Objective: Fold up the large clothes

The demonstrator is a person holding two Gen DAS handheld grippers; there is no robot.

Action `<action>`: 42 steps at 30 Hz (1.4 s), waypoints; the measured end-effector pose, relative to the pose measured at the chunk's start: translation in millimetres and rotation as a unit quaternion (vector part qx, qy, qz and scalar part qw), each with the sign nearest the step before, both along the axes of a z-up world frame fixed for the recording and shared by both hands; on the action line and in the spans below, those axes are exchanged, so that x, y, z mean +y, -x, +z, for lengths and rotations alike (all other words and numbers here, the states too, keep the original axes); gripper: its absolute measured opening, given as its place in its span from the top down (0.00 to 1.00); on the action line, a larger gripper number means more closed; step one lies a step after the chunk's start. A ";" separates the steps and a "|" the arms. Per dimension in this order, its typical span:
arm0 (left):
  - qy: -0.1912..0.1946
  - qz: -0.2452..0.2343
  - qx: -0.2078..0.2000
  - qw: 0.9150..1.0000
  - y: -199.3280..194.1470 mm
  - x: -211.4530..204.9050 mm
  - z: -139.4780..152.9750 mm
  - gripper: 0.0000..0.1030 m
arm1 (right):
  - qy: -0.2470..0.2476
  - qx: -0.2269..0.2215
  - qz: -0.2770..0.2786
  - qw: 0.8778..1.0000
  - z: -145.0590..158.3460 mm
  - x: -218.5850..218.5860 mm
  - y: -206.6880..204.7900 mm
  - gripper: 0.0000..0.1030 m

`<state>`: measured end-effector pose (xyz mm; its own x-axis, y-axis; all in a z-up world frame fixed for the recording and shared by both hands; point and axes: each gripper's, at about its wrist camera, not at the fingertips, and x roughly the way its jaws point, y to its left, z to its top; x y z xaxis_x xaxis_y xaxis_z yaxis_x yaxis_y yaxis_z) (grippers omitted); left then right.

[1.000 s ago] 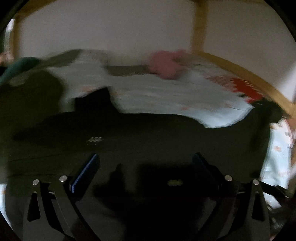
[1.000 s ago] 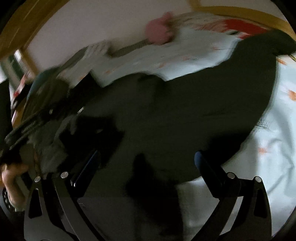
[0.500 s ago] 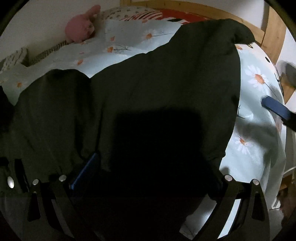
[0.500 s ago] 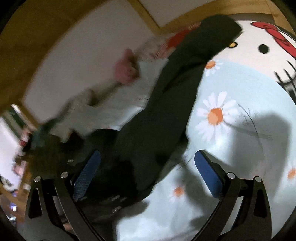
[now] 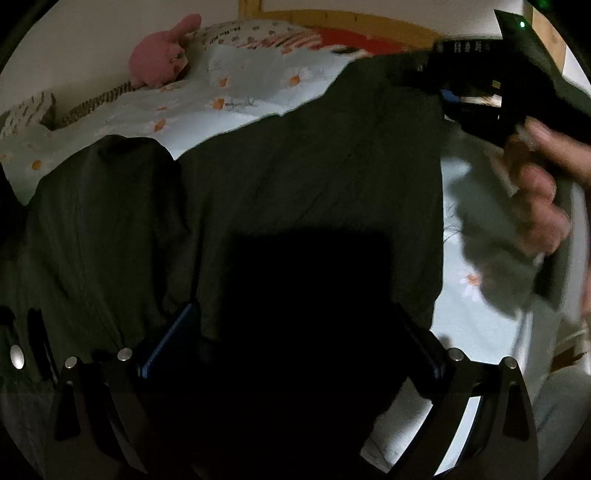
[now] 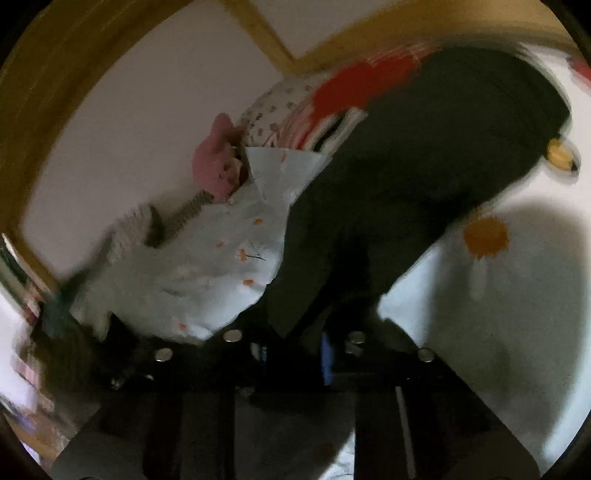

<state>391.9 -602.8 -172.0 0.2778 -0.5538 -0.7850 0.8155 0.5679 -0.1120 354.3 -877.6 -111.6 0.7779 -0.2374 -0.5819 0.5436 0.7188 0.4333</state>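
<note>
A large dark olive garment (image 5: 314, 166) lies spread on a daisy-print bed sheet (image 5: 229, 99). My left gripper (image 5: 299, 347) hovers low over its near part, open, with the blue pads (image 5: 170, 339) far apart and deep shadow between them. In the left wrist view a hand (image 5: 535, 192) holds my right gripper (image 5: 461, 96) at the garment's far right corner. In the right wrist view the right gripper (image 6: 293, 352) has its jaws closing, nearly together. An edge of the garment (image 6: 406, 166) runs down between the pads.
A pink plush toy (image 5: 159, 59) sits by the wall at the head of the bed, beside patterned pillows (image 6: 351, 88). A wooden bed frame (image 5: 369, 26) runs behind them. A white pillow with a yellow nose print (image 6: 561, 157) lies right of the garment.
My right gripper went from wide open to nearly shut on the garment's edge while moving along it. The hand and right gripper came into the left wrist view. The left gripper swung down, then held still.
</note>
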 end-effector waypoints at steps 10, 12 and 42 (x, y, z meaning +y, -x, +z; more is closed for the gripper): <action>0.203 0.097 0.019 0.974 -55.8 69.7 194.3 0.06 | 0.349 0.094 0.112 0.925 35.9 133.7 -47.4 0.86; 0.175 0.063 -0.018 0.982 -53.3 53.3 236.9 0.06 | 0.431 0.129 0.157 0.879 23.0 179.4 -58.8 0.86; -0.150 -0.029 0.007 0.988 -75.4 -82.4 134.9 0.76 | 0.613 0.210 0.239 0.723 -55.6 322.9 -83.4 0.88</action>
